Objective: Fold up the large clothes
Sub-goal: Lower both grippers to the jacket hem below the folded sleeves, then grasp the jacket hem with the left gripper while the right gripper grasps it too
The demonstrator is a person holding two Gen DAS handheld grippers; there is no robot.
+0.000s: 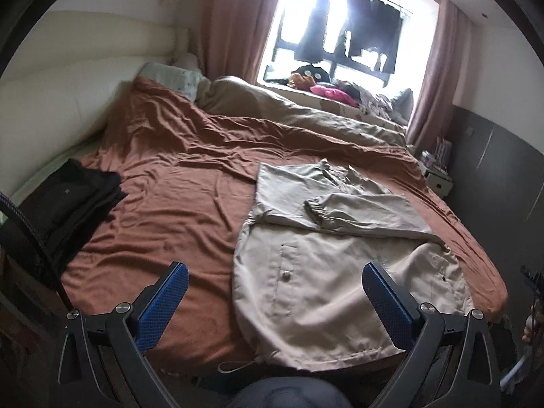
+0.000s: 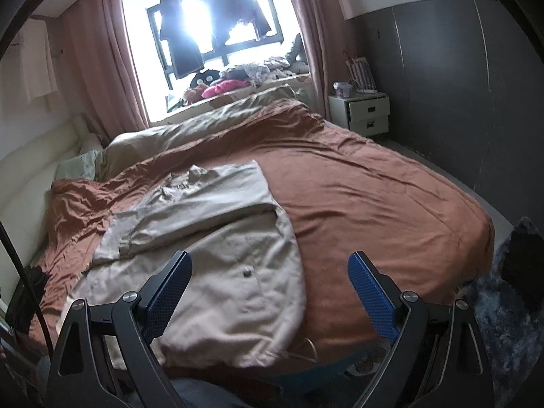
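**Sleeves folded in, hem fold still waiting**

Both tongs are standing wide open and holding nothing: the left gripper is hanging above the coat's lower part, and the right gripper is hanging above its hem-side edge, where it meets the bare sheet. The beige coat is lying flat on the near part of the bed, collar pointing toward the window, hem toward the person. One cuffed sleeve is lying across the chest, so the sides are looking already folded in; I am judging the step in hand as the pause between folds.

The next move is probably calling for both grippers to be coming down on the two hem corners, pinching through all layers, and carrying the hem up toward the collar without dragging the sleeve loose. The fabric is looking thin and slippery, so shallow bites may be slipping.

The left view is showing a dark folded pile at the bed's left edge, barely visible in the other. The right view is showing the nightstand and a rug clearly.
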